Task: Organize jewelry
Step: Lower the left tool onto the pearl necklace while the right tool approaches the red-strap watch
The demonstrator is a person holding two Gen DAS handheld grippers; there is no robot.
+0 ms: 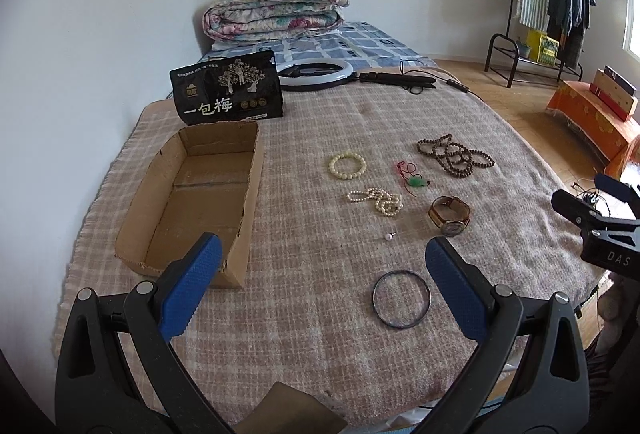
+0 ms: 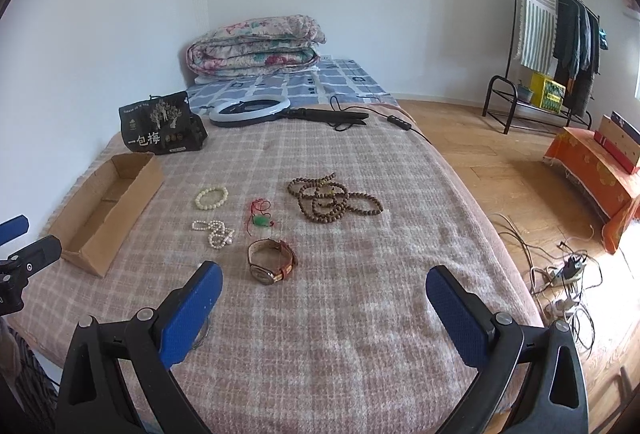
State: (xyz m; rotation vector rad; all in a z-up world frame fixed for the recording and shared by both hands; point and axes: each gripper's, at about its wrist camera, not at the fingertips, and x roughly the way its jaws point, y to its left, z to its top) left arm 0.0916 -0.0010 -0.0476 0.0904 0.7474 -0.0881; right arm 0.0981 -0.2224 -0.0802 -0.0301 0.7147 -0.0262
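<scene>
From the left wrist, the left hand-held gripper point(image 1: 323, 254) is spread wide above the pink checked blanket point(image 1: 320, 334) on the bed, its blue-padded fingers point(image 1: 192, 286) gripping nothing. An open brown cardboard box point(image 1: 248, 169) lies to the left, with a black snack pouch point(image 1: 228, 89) standing behind it. To the right of the box lie a cream bead bracelet point(image 1: 347, 165), a white pearl strand point(image 1: 376, 200), a green pendant on red cord point(image 1: 414, 181), a brown wooden bead string point(image 1: 454, 155), a brown-strapped wristwatch point(image 1: 449, 214), a tiny pearl stud point(image 1: 389, 236) and a thin dark bangle point(image 1: 401, 298), which lies nearest the fingers. The right hand-held gripper point(image 1: 600, 218) shows at the right edge.

From the right wrist, the right hand-held gripper point(image 2: 323, 284) is also wide open and empty over the blanket point(image 2: 340, 334). The wristwatch point(image 2: 272, 260) lies just ahead of it, with the pearl strand point(image 2: 214, 230), pendant point(image 2: 261, 220), cream bracelet point(image 2: 211, 197) and wooden beads point(image 2: 332, 197) beyond. The box point(image 2: 140, 177) sits far left.
</scene>
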